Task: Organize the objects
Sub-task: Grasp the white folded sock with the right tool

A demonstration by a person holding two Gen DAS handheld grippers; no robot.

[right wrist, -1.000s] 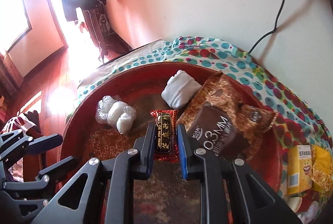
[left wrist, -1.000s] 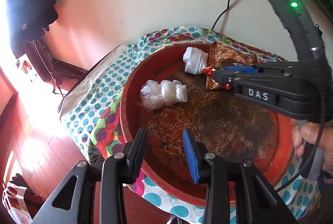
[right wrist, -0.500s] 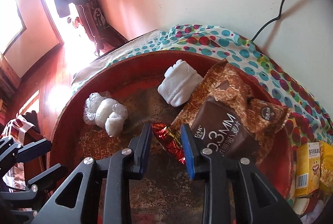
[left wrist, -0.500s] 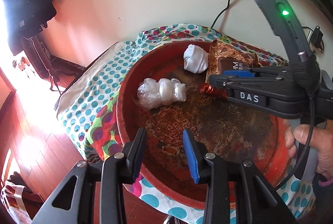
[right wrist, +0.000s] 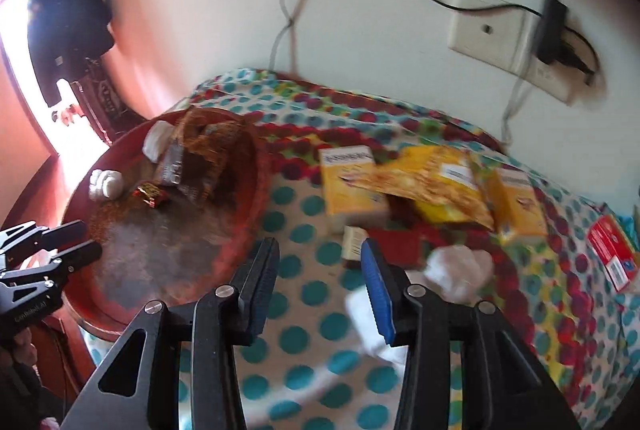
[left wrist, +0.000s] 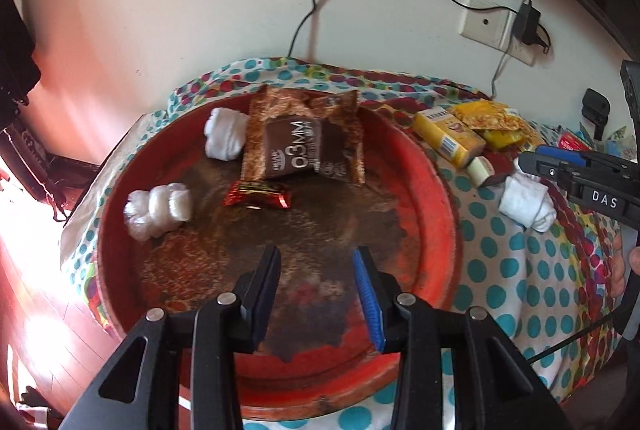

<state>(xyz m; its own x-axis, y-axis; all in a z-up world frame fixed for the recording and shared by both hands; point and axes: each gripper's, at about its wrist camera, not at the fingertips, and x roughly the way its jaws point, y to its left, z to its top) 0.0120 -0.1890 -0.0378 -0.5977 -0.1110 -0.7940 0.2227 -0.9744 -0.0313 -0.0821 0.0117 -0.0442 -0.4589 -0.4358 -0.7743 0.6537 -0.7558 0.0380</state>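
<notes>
Beside the tray (left wrist: 436,166), on the desk: white sock roll (left wrist: 528,204), soft, light; pinch mid-bundle. Right gripper (right wrist: 316,266) jaws just opened partway, empty. Left gripper (left wrist: 316,270) jaws half-wide, empty.

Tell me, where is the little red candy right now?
The red candy lies in the red tray, just in front of the brown snack bag, with the plastic-wrapped white bundle to its left.

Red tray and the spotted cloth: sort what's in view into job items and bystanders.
Job: red tray, red candy, brown 03MM packet, white rolls, wrapped white bundle, yellow boxes, yellow packet, right gripper.
Bystanders: wall socket, black charger, cables.
</notes>
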